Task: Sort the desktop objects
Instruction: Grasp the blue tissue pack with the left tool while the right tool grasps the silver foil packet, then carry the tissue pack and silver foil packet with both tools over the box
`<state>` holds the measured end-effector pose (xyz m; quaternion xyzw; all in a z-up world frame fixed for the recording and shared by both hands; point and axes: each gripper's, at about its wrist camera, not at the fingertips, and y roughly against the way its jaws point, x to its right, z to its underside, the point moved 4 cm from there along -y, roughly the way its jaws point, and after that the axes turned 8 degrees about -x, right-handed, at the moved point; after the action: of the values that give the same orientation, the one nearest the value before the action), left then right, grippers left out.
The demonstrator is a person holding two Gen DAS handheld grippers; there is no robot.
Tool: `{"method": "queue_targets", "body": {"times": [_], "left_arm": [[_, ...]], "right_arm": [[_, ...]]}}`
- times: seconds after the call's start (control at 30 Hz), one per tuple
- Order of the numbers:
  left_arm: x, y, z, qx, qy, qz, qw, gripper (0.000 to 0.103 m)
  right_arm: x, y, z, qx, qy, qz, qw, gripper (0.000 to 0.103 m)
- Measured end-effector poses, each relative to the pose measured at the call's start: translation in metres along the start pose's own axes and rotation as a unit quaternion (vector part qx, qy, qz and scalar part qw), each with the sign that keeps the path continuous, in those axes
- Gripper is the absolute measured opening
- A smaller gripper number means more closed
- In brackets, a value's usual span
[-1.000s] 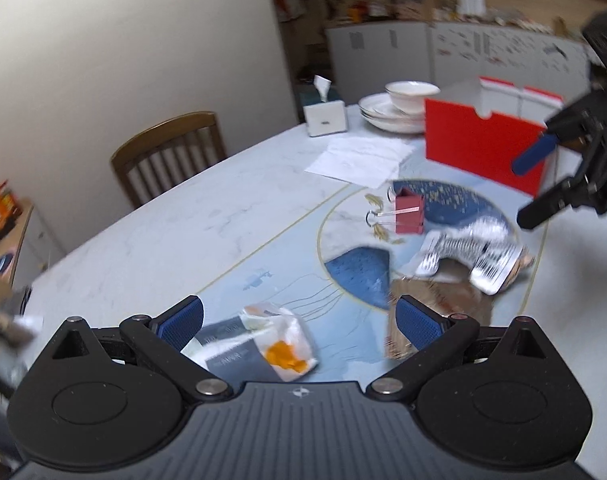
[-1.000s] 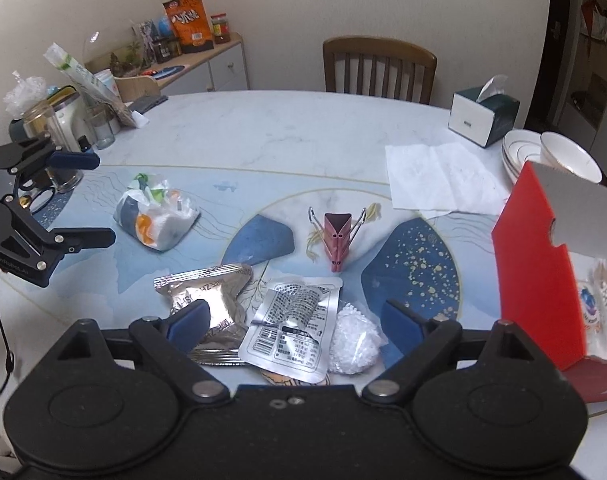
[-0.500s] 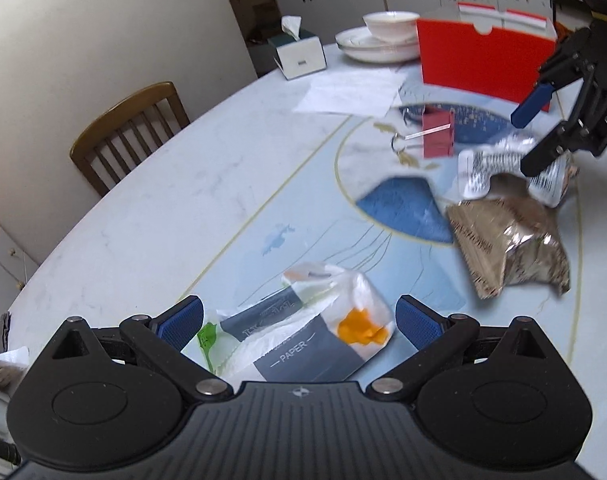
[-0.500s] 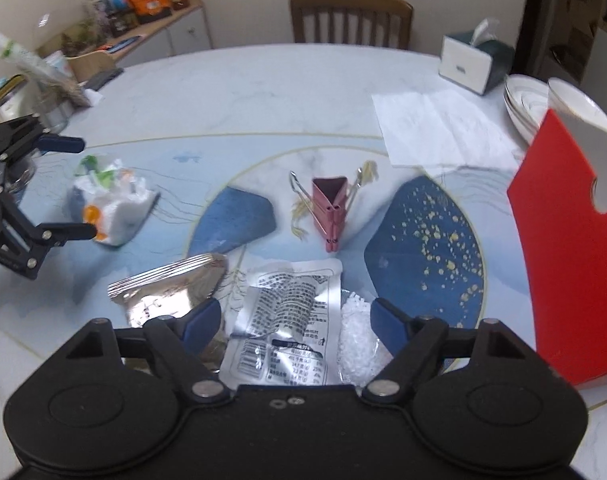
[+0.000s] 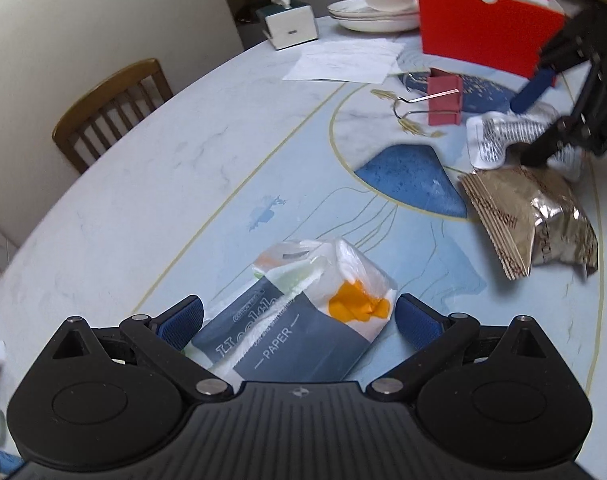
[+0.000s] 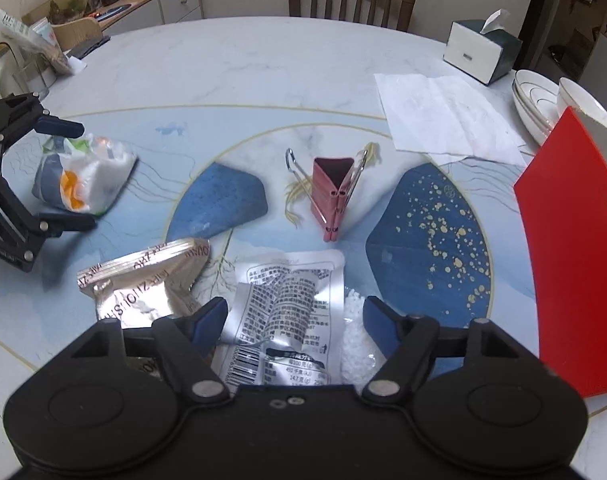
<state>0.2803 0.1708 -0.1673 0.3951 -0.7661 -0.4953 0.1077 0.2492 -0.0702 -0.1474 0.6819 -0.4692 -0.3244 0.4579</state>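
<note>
Both grippers, left gripper (image 5: 299, 316) and right gripper (image 6: 293, 318), are chunky black plastic with blue finger pads and silver pivot screws.

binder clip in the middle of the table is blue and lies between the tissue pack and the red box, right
Not quite: the binder clip is pink-red, not blue; the blue shapes beside it are printed on the table. The right wrist view shows this most clearly. The rest holds: it lies mid-table, between the tissue pack on one side and the red box on the other.

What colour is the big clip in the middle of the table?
The large metal binder clip is pinkish red with silver wire handles, clearest in the right wrist view.
</note>
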Motion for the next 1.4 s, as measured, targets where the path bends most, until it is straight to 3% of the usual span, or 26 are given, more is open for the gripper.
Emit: {"method": "queue_targets", "body": {"times": [0.13, 0.27, 0.7, 1.17, 1.4], "left_arm": [[-0.005, -0.003, 0.002, -0.007, 0.049, 0.021, 0.9985, 0.102], [-0.008, -0.003, 0.004, -0.014, 0.088, 0.034, 0.9955, 0.095], [0.002, 0.011, -0.002, -0.026, 0.141, -0.014, 0.9895, 0.043], [0.031, 0.041, -0.009, -0.029, 0.249, -0.013, 0.9679, 0.038], [0.051, 0.063, -0.022, -0.018, 0.270, -0.011, 0.9625, 0.038]], "right_arm": [[0.000, -0.002, 0.000, 0.000, 0.001, 0.001, 1.000, 0.069], [0.000, -0.002, -0.001, -0.002, -0.002, -0.002, 1.000, 0.065], [0.001, 0.001, -0.001, -0.002, 0.007, -0.021, 1.000, 0.060], [0.013, 0.016, 0.004, 0.017, 0.008, -0.046, 0.999, 0.058], [0.022, 0.035, 0.007, 0.034, 0.010, -0.067, 0.997, 0.058]]}}
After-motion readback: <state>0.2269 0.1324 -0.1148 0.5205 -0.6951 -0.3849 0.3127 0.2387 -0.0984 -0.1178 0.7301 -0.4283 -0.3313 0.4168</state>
